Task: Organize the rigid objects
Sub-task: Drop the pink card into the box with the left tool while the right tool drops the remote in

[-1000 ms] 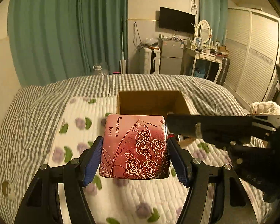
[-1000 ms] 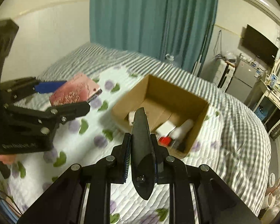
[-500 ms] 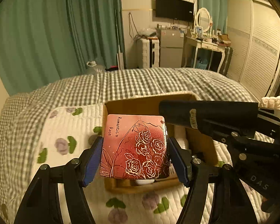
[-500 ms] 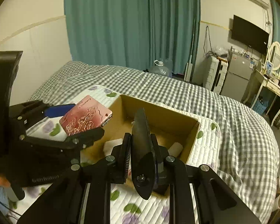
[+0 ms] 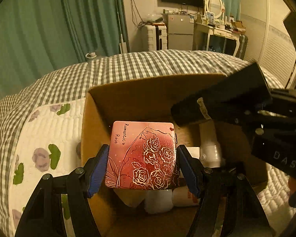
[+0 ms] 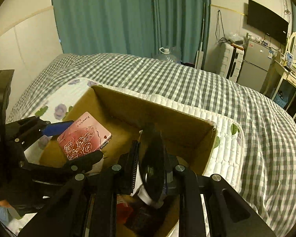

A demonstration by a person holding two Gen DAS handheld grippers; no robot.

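The pink rose tin (image 5: pixel 143 155), a flat square case lettered "Romantic Rose" with outlined roses on its lid, is clamped by its two side edges between the blue-padded fingers (image 5: pixel 97 172) of the left gripper (image 5: pixel 143 172); it is held roughly level above the open cardboard box (image 5: pixel 148 96), over the box's left half, and in the right wrist view the same tin (image 6: pixel 84 136) hangs just inside the box's near-left wall, clear of the bottom; beneath it in the box lie several pale items, among them a white bottle (image 5: pixel 210 153) on its side and something with a red label, too dim to name; the right gripper (image 6: pixel 149 169) has its fingers pressed onto a flat black object (image 6: pixel 154 167), seen edge-on, dark and leaf-shaped, which points down into the box (image 6: pixel 167 118); from the left wrist view that black object (image 5: pixel 223 100) reaches in from the right over the box's far-right part, near the tin but apart from it; the box rests on a white quilted pad (image 5: pixel 49 130) printed with purple flowers and green leaves, spread over a grey checked bedcover (image 6: pixel 187 79) on the bed; beyond stand teal curtains (image 6: pixel 118 15), a wall television (image 6: pixel 266 25) and a small grey fridge (image 6: pixel 254 61).
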